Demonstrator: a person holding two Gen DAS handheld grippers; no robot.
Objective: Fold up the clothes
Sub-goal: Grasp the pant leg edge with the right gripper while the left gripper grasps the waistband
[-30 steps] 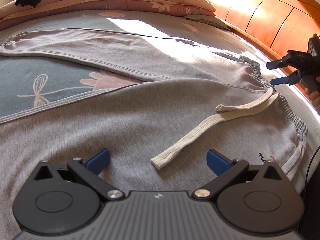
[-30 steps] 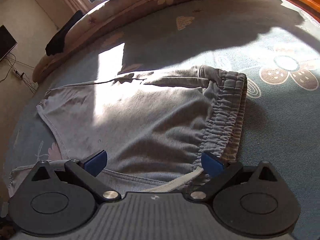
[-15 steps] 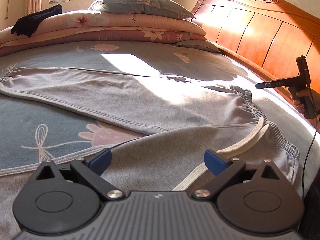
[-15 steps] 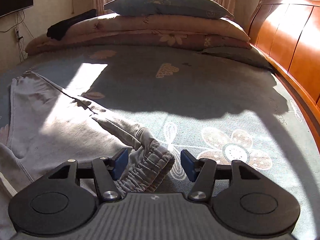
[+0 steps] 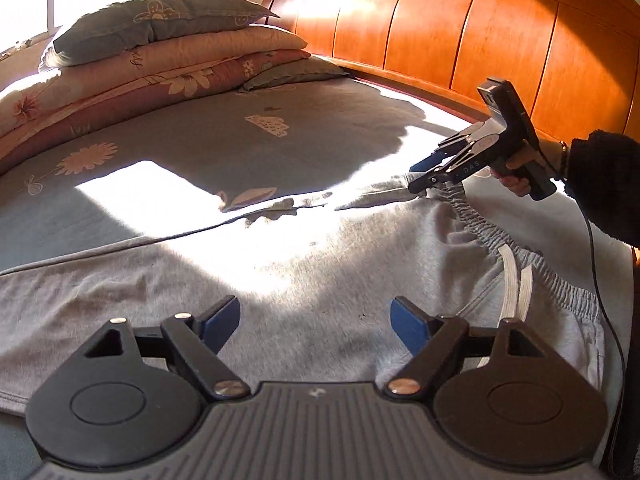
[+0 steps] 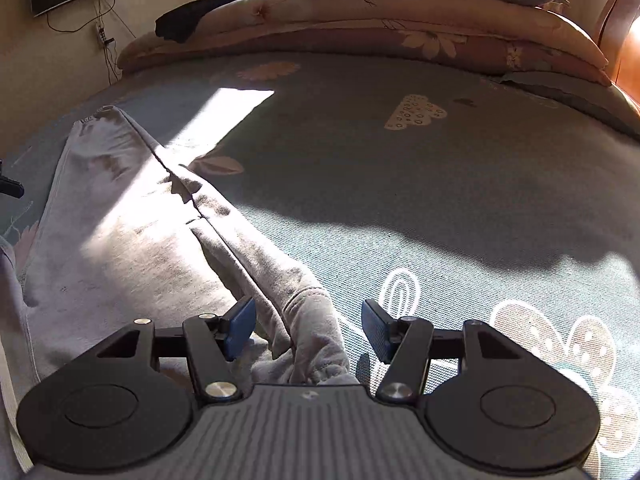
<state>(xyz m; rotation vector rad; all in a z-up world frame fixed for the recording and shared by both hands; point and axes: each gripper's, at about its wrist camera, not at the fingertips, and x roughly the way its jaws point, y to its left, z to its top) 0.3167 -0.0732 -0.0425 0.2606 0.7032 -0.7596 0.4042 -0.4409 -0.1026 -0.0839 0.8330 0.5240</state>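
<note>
Grey sweatpants [image 5: 320, 264] lie spread across the bed, one leg running away to the left [image 6: 120, 248]. Their elastic waistband [image 5: 480, 232] is on the right, with a white drawstring [image 5: 516, 288] hanging over it. My left gripper [image 5: 316, 320] hovers open just above the seat of the pants, with nothing between its blue pads. A hand holds my right gripper [image 5: 430, 174] at the far corner of the waistband. In the right wrist view this gripper [image 6: 308, 324] is open, and the bunched waistband corner [image 6: 316, 344] lies between its fingers without being pinched.
The blue flowered sheet [image 6: 400, 200] covers the bed. Folded quilts and a pillow [image 5: 160, 60] are stacked at the far end, with a black garment [image 6: 200, 16] on them. The wooden headboard [image 5: 440, 40] runs along the right. A black cable [image 5: 600, 280] trails from the right gripper.
My left gripper has swung right, toward the headboard, and lifted its view. My right gripper has come down onto the far waistband corner, its jaws narrower than a second ago.
</note>
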